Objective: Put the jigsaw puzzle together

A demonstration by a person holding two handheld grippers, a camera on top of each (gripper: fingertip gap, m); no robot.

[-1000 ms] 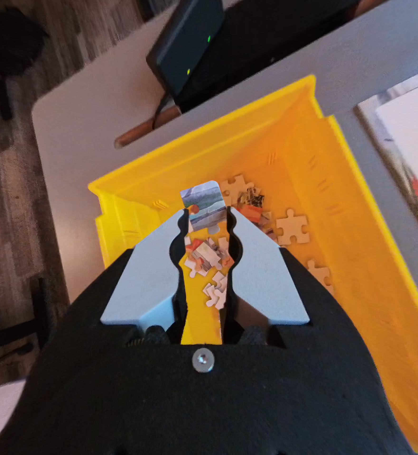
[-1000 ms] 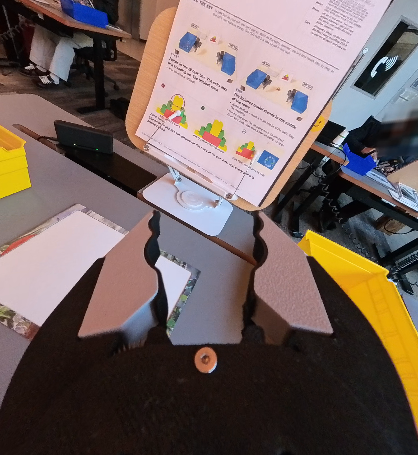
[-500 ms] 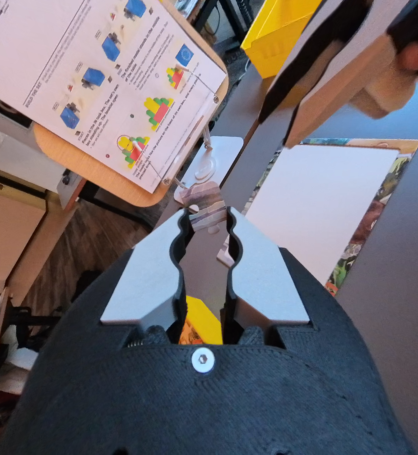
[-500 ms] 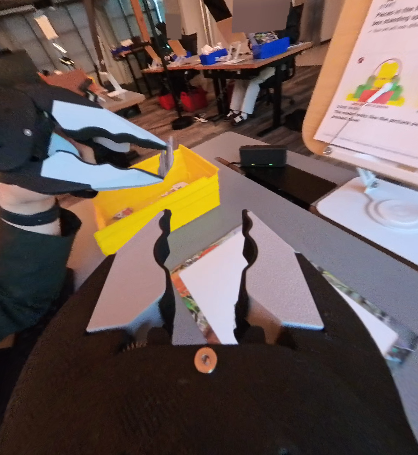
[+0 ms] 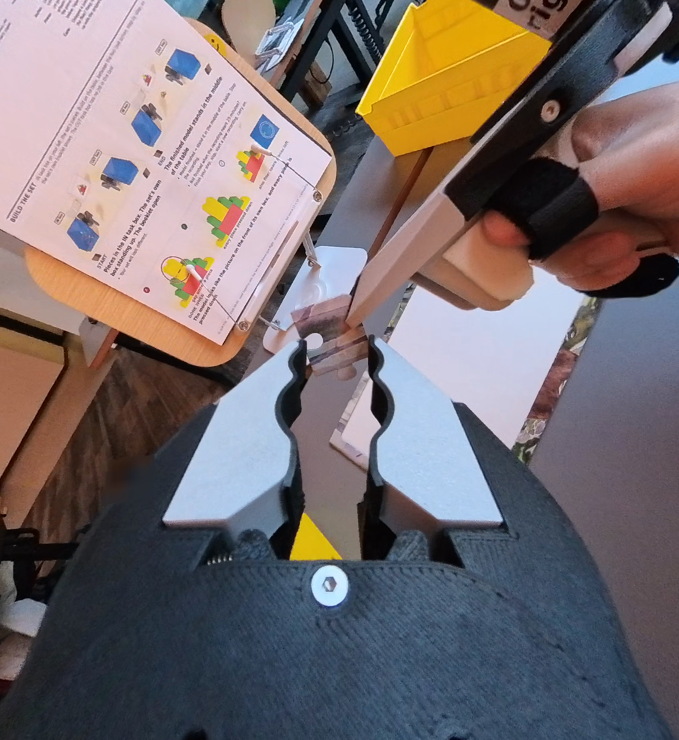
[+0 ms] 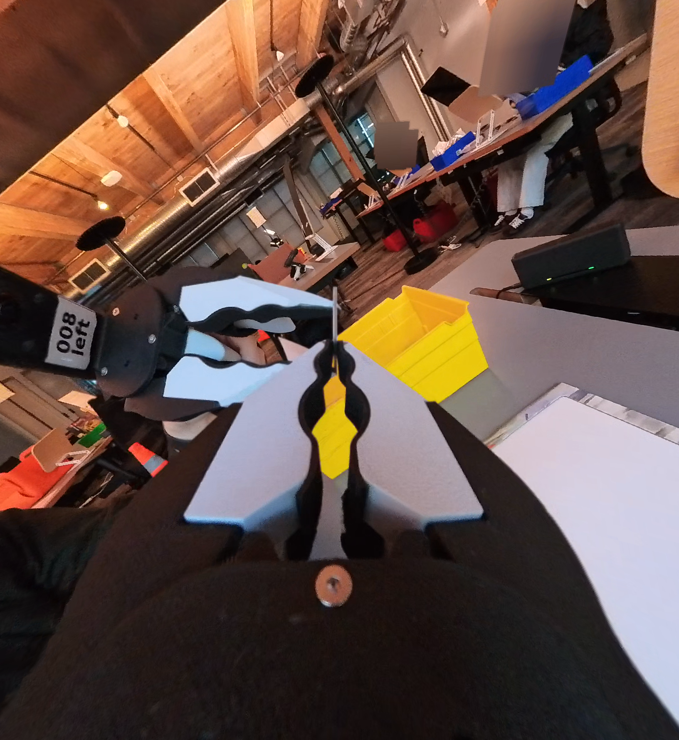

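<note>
Both grey fingers (image 5: 246,440) of the left gripper (image 5: 334,354) are standing a little apart, the small cardboard jigsaw piece (image 5: 326,330) loose between their tips while the right gripper (image 5: 352,320) is pinching its edge. From the right wrist, the right gripper (image 6: 334,354) is closing tightly on this thin piece (image 6: 334,320), above the yellow plastic bin (image 6: 422,344) and beside the white puzzle board (image 6: 610,500).

From my left cam: puzzle piece (image 5: 327,335) sits between both grippers' tips, instruction stand (image 5: 161,168) behind-left, puzzle board (image 5: 478,360) on the table (image 5: 630,440) right.
</note>
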